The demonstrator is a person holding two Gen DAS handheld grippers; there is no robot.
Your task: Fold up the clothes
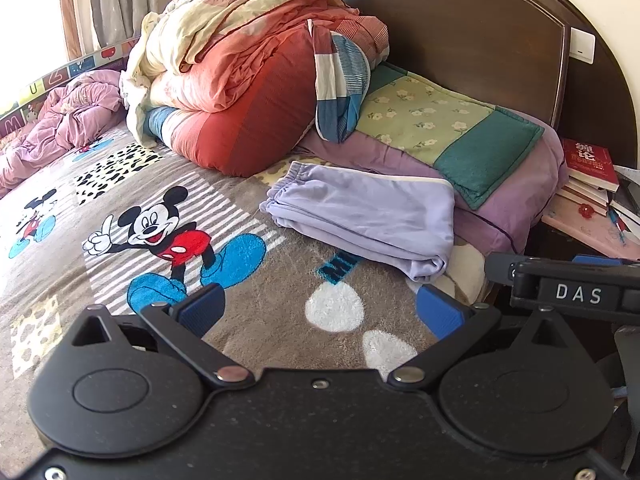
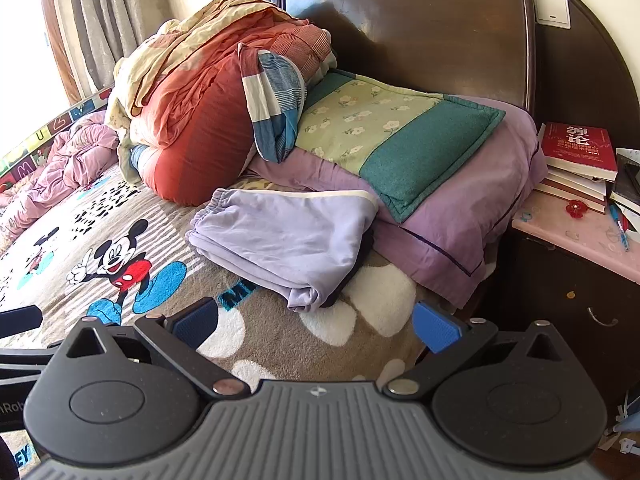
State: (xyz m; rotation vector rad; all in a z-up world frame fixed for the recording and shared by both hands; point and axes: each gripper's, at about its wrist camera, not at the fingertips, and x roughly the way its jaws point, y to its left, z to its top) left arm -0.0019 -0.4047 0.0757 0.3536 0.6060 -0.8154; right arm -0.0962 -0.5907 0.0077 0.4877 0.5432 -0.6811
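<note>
Lavender trousers (image 1: pixel 362 220) lay folded on the Mickey Mouse blanket (image 1: pixel 152 236) beside the purple pillow (image 1: pixel 516 204), ahead of the left gripper (image 1: pixel 320 312), which was spread wide, holding nothing. Right view: the right gripper (image 2: pixel 316 326) likewise gaped empty before the trousers (image 2: pixel 280 240).

Bright daylight from the window (image 1: pixel 24 20) at upper left, blown out to white there. Sheen on the dark headboard (image 2: pixel 420 40). Soft shadow under the folded lavender pants (image 2: pixel 288 236). Strong fisheye bending and dark vignetting toward corners. Sharp focus throughout.
</note>
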